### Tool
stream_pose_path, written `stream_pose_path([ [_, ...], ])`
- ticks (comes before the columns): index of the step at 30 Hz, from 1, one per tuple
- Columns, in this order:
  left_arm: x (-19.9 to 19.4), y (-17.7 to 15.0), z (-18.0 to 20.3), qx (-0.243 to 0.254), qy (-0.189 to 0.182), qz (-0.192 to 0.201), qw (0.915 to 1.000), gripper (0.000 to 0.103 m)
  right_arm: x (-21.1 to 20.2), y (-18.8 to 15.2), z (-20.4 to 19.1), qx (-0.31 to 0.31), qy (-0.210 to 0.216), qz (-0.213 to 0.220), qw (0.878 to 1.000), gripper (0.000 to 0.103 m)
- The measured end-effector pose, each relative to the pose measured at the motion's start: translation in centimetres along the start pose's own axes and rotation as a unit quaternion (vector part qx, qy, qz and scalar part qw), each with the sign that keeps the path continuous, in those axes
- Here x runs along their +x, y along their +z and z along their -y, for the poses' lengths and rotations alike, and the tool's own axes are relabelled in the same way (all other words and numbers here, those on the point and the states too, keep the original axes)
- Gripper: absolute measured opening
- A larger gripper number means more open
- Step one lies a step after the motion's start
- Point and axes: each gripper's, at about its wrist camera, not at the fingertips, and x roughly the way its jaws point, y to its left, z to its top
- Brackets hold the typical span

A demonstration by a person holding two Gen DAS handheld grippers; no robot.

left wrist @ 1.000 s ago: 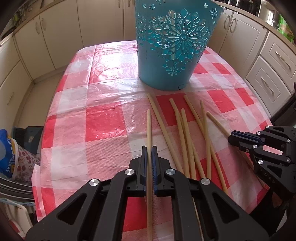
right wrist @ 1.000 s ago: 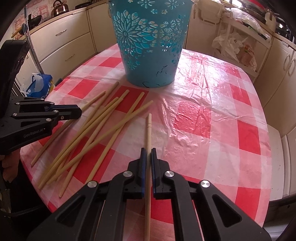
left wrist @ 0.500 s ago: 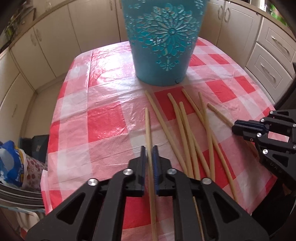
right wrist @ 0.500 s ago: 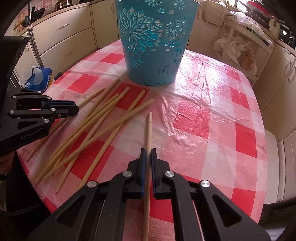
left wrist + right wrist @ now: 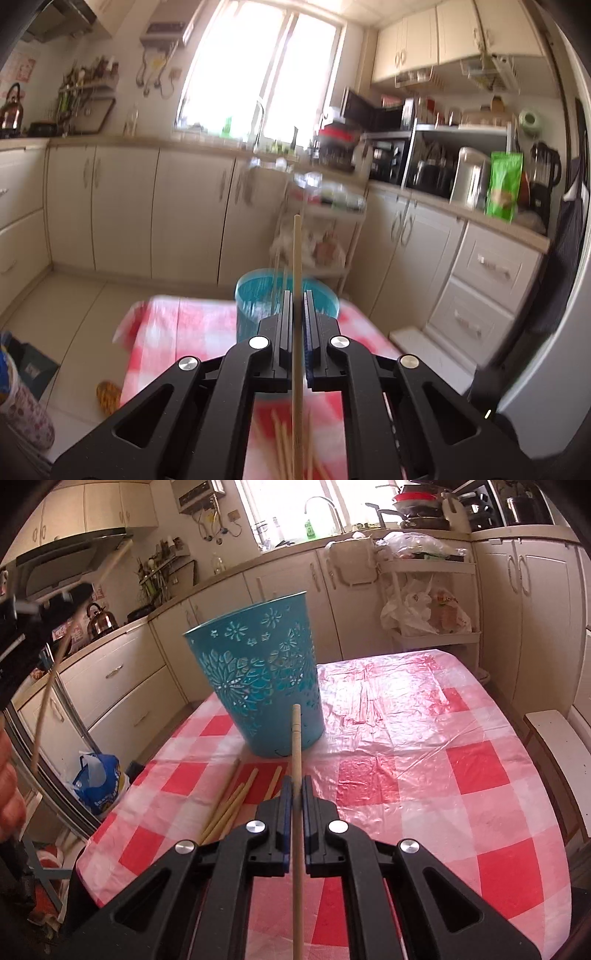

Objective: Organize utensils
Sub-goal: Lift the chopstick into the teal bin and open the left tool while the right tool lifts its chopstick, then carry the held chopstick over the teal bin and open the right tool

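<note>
My left gripper point(image 5: 297, 299) is shut on a wooden chopstick point(image 5: 296, 251), held high in the air, its tip above the teal cut-out basket point(image 5: 258, 291). From the right wrist view that left gripper point(image 5: 55, 602) hangs at the upper left with its chopstick point(image 5: 48, 686) slanting down. My right gripper point(image 5: 294, 786) is shut on another chopstick point(image 5: 295, 738), which is lifted off the cloth and points at the basket point(image 5: 258, 686). Several loose chopsticks point(image 5: 236, 797) lie on the red-and-white checked table point(image 5: 461, 775) in front of the basket.
Cream kitchen cabinets ring the table. A white cart point(image 5: 432, 602) with bags stands behind the far edge. A blue bag point(image 5: 98, 779) sits on the floor at the left, a pale bench point(image 5: 557, 753) at the right. A hand point(image 5: 7, 775) shows at the left edge.
The left gripper has risen sharply and tipped up with its chopstick, so the table sits low in its view. The right gripper has lifted its chopstick off the cloth and tilted toward the basket.
</note>
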Motion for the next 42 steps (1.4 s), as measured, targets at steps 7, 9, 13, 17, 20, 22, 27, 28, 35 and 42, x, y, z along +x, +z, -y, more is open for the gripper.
stream_pose_path([
  [7, 3.2, 5.2, 0.8, -0.015, 0.01, 0.074, 0.9971, 0.005, 0.9, 0.5, 1.9, 0.034, -0.017, 0.017, 0.999, 0.006],
  [9, 4.1, 6.6, 0.8, -0.021, 0.016, 0.092, 0.9954, 0.005, 0.8, 0.4, 1.9, 0.033, -0.016, 0.022, 0.999, 0.006],
  [13, 6.3, 7.8, 0.3, -0.033, 0.032, 0.111, 0.9927, 0.005, 0.5, 0.3, 2.0, 0.036, -0.016, 0.03, 0.999, 0.006],
  [17, 8.9, 7.8, -0.6, -0.054, 0.041, 0.108, 0.9918, 0.005, 0.4, 0.3, 2.2, 0.039, -0.012, 0.031, 0.999, 0.006],
  [20, 10.8, 7.7, -1.5, -0.073, 0.043, 0.103, 0.9911, 0.004, 0.3, 0.2, 1.8, 0.028, -0.009, 0.034, 0.999, 0.006],
  [22, 11.6, 7.4, -2.1, -0.086, 0.048, 0.104, 0.9896, 0.005, 0.3, 0.1, 1.5, 0.021, -0.01, 0.036, 0.999, 0.006],
  [27, 13.7, 6.1, -2.6, -0.092, 0.066, 0.095, 0.989, 0.005, 0.3, 0.1, 1.5, 0.021, -0.005, 0.035, 0.999, 0.006],
  [28, 14.1, 5.6, -2.5, -0.087, 0.071, 0.087, 0.9898, 0.005, 0.2, 0.1, 1.6, 0.023, -0.003, 0.037, 0.999, 0.006],
  [35, 16.1, 1.1, -2.4, -0.055, 0.096, 0.012, 0.9938, 0.005, -0.1, 0.3, 2.3, 0.043, 0.006, 0.046, 0.998, 0.006],
  [42, 13.8, -1.5, -2.1, -0.029, 0.094, -0.024, 0.9948, 0.045, -0.6, 0.4, 2.6, 0.052, 0.01, 0.054, 0.997, 0.006],
])
